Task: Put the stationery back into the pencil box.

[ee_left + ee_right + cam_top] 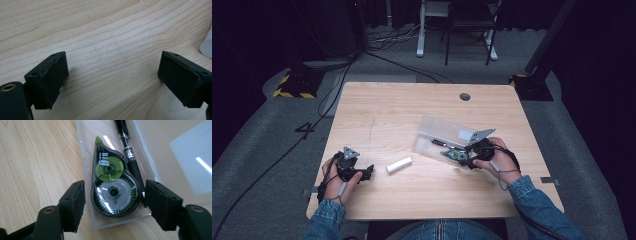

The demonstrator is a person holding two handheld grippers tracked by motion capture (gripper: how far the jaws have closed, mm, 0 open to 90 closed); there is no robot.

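Lying in a clear plastic pencil case [82,150] toward the right edge of the desk [412,100]: one correction tape dispenser [112,187], green and smoke-tinted, flat on its side with its nose pointing away from the person, and one black pen [128,152] touching its side along the inner wall. The case stands open, its lid [447,129] tilted back toward the far edge, which leaves the tray free for loading from the near side. The right gripper [115,205] hovers low over the near end of the case; its jaws stand wide, one outside the case wall and one over the pen side, with the dispenser between them but the pads clear of it, a pose that fits an item just set down in the tray, or one about to be taken. The left gripper [112,75] rests near the near-left corner of the desk, jaws wide apart with bare wood between them, idle and holding nothing. A small white bar, probably an eraser [399,164], lies loose on the desk near the near edge, between the two grippers and just beside the left one, well apart from the case; by its place it is likely the next piece for the case.
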